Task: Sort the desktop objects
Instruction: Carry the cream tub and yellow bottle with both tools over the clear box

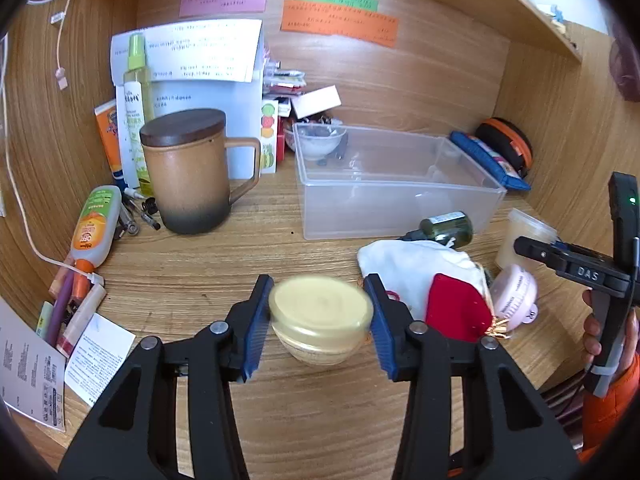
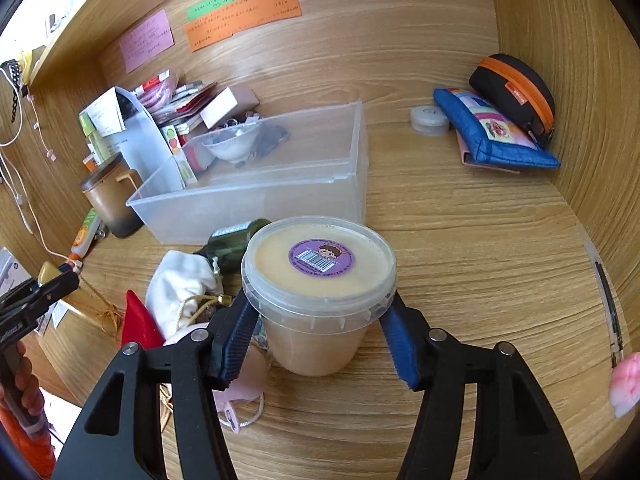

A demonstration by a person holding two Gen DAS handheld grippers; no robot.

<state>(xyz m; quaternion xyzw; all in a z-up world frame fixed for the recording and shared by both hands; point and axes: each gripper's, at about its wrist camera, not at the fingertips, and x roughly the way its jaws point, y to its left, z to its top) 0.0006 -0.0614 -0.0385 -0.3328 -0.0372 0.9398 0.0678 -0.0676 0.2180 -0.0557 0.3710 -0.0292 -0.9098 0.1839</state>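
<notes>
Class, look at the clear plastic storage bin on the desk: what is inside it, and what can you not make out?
The clear bin holds only a small white bowl in its far corner. Dark bits beside the bowl are too blurred through the wall to identify.

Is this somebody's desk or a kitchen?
Most likely a desk nook at home or in a dorm. Paper notes are stuck on the wooden back wall, pens lie beside a lidded mug, and a shelf hangs overhead.

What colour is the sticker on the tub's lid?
Purple, with a barcode; the sticker on the tub shows best in the right wrist view.
</notes>
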